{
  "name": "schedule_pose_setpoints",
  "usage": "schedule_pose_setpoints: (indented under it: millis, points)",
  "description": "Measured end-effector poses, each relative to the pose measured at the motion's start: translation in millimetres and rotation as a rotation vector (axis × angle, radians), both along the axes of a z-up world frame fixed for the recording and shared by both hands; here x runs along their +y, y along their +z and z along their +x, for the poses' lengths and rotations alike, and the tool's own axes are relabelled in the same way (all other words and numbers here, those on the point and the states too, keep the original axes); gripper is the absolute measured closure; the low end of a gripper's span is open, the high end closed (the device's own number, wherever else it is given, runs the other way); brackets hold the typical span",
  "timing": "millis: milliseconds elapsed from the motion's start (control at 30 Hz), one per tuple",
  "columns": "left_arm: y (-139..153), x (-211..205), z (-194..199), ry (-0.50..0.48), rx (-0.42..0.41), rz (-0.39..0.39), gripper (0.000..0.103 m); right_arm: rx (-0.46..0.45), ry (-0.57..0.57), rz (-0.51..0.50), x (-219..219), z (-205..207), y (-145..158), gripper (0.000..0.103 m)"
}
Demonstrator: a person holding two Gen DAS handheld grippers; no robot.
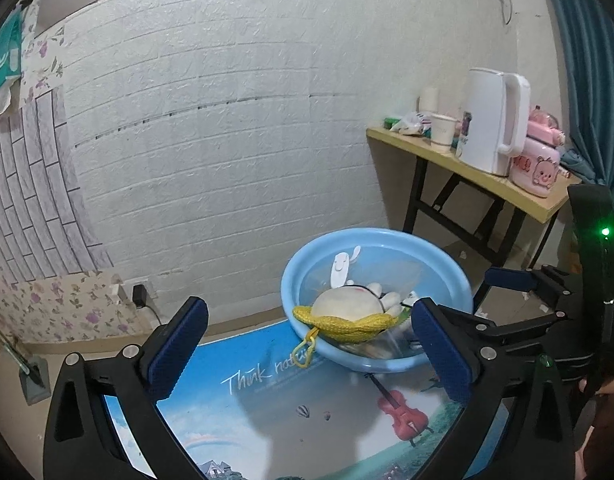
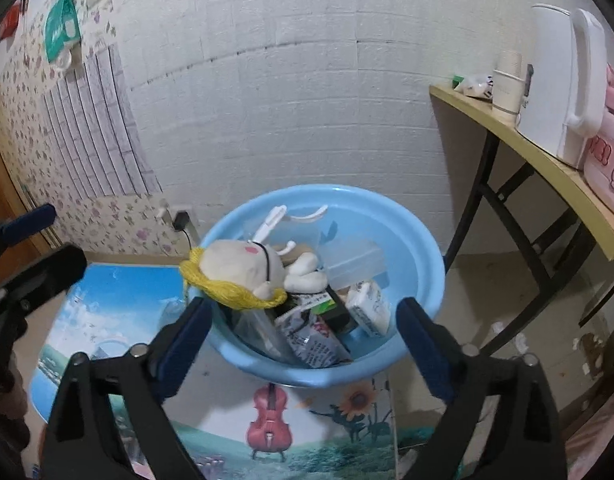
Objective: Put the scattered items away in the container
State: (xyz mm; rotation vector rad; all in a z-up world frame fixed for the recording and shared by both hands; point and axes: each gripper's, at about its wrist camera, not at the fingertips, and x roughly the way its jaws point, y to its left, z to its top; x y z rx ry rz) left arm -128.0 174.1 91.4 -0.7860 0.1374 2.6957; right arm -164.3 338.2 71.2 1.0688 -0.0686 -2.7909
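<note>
A light blue basin [image 1: 291,280] [image 2: 427,248] stands on a low table covered with a picture mat [image 1: 267,400] [image 2: 107,312]. In it lie a cream plush toy [image 1: 339,304] [image 2: 231,264], a yellow knitted piece [image 1: 347,326] [image 2: 227,292] draped over the rim, a clear plastic box [image 2: 355,260], a white tissue pack [image 2: 367,308] and dark packets [image 2: 315,344]. My left gripper [image 1: 307,302] is open and empty just short of the basin. My right gripper [image 2: 303,304] is open too, its fingers on either side of the basin's near rim with nothing held.
A wooden side table [image 1: 467,172] [image 2: 547,160] on black legs stands to the right with a white kettle [image 1: 491,120] [image 2: 555,80], a paper cup [image 1: 443,132] and a pink container [image 1: 539,168]. A wall socket with a black charger [image 1: 139,294] [image 2: 182,220] is low on the back wall.
</note>
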Motion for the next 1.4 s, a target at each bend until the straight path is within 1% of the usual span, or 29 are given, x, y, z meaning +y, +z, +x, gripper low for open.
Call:
schedule_pose_setpoints:
  millis: [33, 67, 100, 200, 300, 333, 367, 433, 467, 567, 633, 700, 733, 800, 933, 1100, 1233, 1300, 1400]
  points:
    - [1, -1, 2, -0.008, 0.003, 0.006, 0.001, 0.007, -0.002, -0.002, 0, 1, 2, 0.007]
    - [3, -2, 3, -0.014, 0.005, 0.014, 0.001, 0.019, -0.005, 0.003, -1, 3, 4, 0.005]
    - [4, -3, 4, -0.018, 0.005, 0.022, 0.001, 0.029, -0.009, 0.008, -1, 5, 6, 0.000]
    - [6, -7, 5, -0.011, 0.008, 0.038, 0.001, 0.073, -0.019, 0.040, -7, 9, 12, 0.000]
    - [5, -9, 5, 0.013, 0.015, 0.021, 0.001, 0.190, -0.029, 0.051, -11, 20, 19, 0.000]
    - [5, -9, 6, 0.020, 0.022, 0.011, 0.001, 0.205, -0.023, 0.055, -13, 22, 21, 0.000]
    - [5, -9, 7, 0.027, 0.029, 0.000, 0.001, 0.193, -0.013, 0.067, -15, 21, 21, 0.000]
    - [6, -11, 9, 0.046, 0.045, -0.006, 0.001, 0.141, 0.002, 0.095, -20, 16, 19, 0.000]
    - [7, -12, 10, 0.052, 0.054, -0.007, 0.001, 0.122, 0.017, 0.093, -22, 14, 18, 0.000]
    - [7, -12, 12, 0.052, 0.054, -0.038, 0.001, 0.109, 0.044, 0.072, -24, 14, 16, 0.000]
    - [6, -12, 11, 0.051, 0.045, -0.057, 0.001, 0.102, 0.041, 0.060, -24, 14, 15, 0.000]
    - [5, -16, 11, 0.055, 0.026, -0.042, 0.001, 0.090, 0.033, 0.041, -23, 14, 14, 0.000]
    - [5, -19, 11, 0.053, 0.013, -0.021, 0.001, 0.079, 0.030, 0.032, -23, 14, 13, 0.000]
    - [6, -23, 13, 0.054, 0.008, -0.004, 0.001, 0.057, 0.025, 0.009, -22, 14, 12, 0.000]
    - [11, -28, 20, 0.066, 0.021, -0.010, 0.001, 0.060, 0.002, -0.010, -22, 18, 17, 0.000]
    - [20, -36, 30, 0.063, 0.031, -0.001, 0.000, 0.077, -0.014, 0.006, -27, 25, 25, 0.000]
    - [26, -43, 39, 0.076, 0.042, 0.002, 0.000, 0.066, -0.013, -0.001, -31, 28, 29, 0.000]
    - [28, -47, 41, 0.084, 0.037, 0.009, 0.000, 0.064, -0.017, 0.011, -35, 31, 30, 0.000]
    - [29, -54, 42, 0.113, 0.010, 0.023, 0.000, 0.088, -0.045, 0.064, -43, 36, 35, 0.000]
